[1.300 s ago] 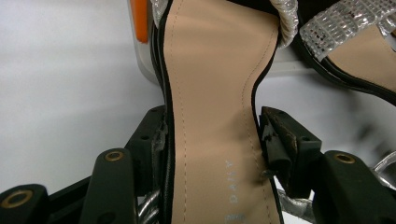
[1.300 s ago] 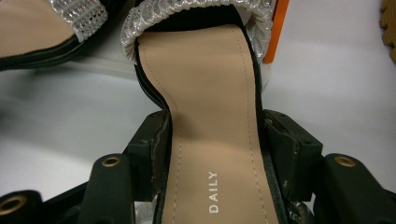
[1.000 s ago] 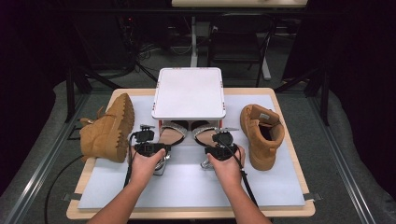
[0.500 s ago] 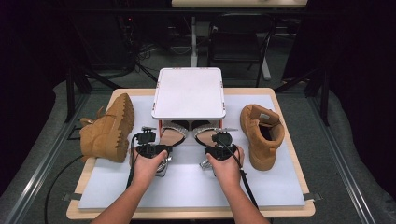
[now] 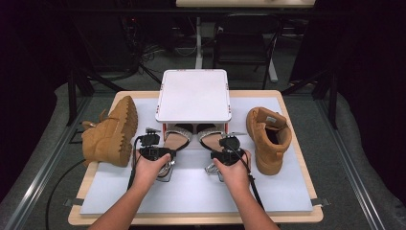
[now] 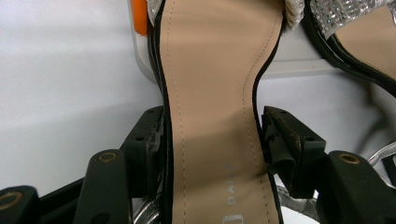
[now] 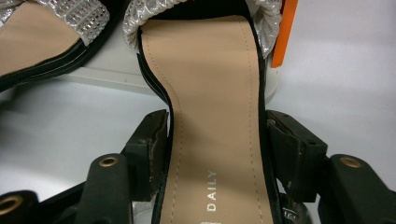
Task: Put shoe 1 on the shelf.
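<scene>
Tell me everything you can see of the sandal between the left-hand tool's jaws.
The left sandal has a tan, stitched, leather-like insole edged in black and a silver, glittery strap across the toes. It lies flat, sole down, its toe end tucked under the white shelf, its heel toward the person. The left gripper straddles its narrow waist; its jaws have just been opening, one pad at the sandal's edge, the other slightly clear. The matching right sandal lies beside it.

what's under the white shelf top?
Under the white shelf top, the toe ends of two silver-strapped sandals, left sandal and right sandal, rest on its lower tier. Their toes and anything farther back are covered by the top.
</scene>
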